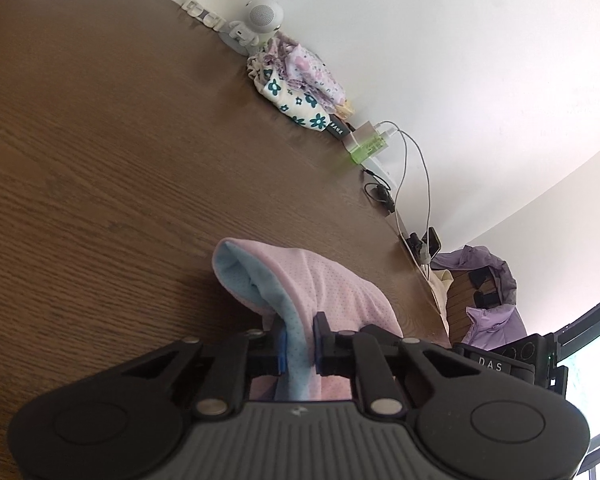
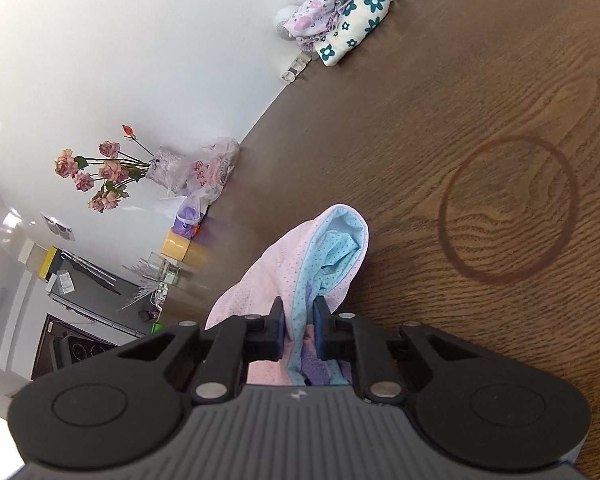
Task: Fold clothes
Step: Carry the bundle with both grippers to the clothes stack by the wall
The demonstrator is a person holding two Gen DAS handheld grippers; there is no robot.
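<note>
Each camera sits on its hand-held gripper, close above the counter (image 1: 100,160), looking forward; both see the flowery clothes pile (image 1: 296,88) (image 2: 340,24).

brown wood table (image 2: 440,92) with ring stain (image 2: 508,210), folded floral clothes (image 2: 340,20) by wall, speaker (image 1: 262,14), charger (image 1: 366,142), cables (image 1: 410,168), vase of roses (image 2: 100,174), pink-blue garment (image 1: 320,280)

A garment (image 1: 320,280) lies on the tabletop (image 1: 100,160), bunched between the fingers (image 1: 278,344) of each gripper. Well beyond it, folded clothes (image 1: 296,84) sit against the wall (image 1: 460,60) — a speaker (image 1: 262,16) to their left, a charger (image 1: 366,140) to their right.
</note>
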